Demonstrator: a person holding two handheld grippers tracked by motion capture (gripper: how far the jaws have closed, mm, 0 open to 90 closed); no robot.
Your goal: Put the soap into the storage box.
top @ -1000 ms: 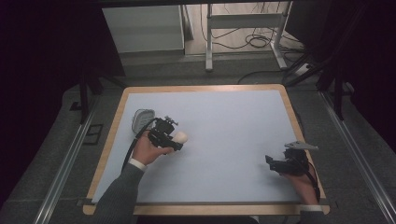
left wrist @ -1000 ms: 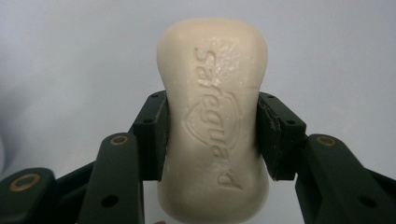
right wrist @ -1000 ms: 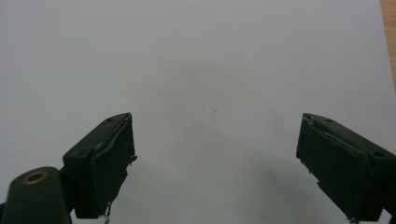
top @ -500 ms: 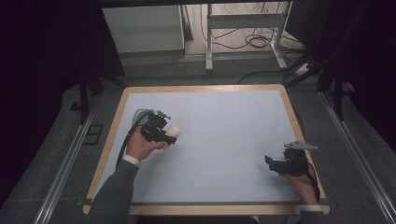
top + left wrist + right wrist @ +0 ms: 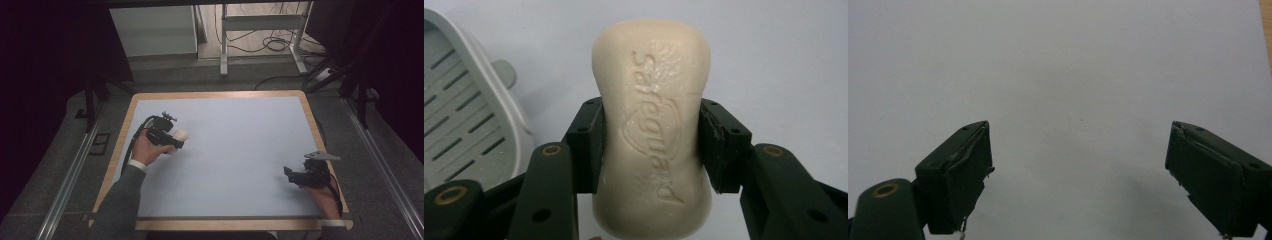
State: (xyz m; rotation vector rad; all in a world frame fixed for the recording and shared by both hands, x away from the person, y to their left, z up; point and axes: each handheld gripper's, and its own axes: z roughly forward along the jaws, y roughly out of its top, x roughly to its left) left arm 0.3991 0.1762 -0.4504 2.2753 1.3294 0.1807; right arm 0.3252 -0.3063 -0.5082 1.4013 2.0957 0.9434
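Soap (image 5: 651, 135), a cream bar, sits clamped across its middle between my left gripper (image 5: 650, 145) pads, held over the left part of the pale blue table (image 5: 240, 150). Just beside it I see a grey slotted soap dish (image 5: 464, 115). My right gripper (image 5: 1078, 175) rests near the right edge, jaws wide and empty.

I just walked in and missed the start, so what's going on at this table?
A person is working with a handheld gripper in each hand. The left gripper is clamped on a cream bar of soap, held above the pale blue table close to a grey slotted soap dish. The right gripper sits near the table's right edge with its jaws wide apart and nothing between them.
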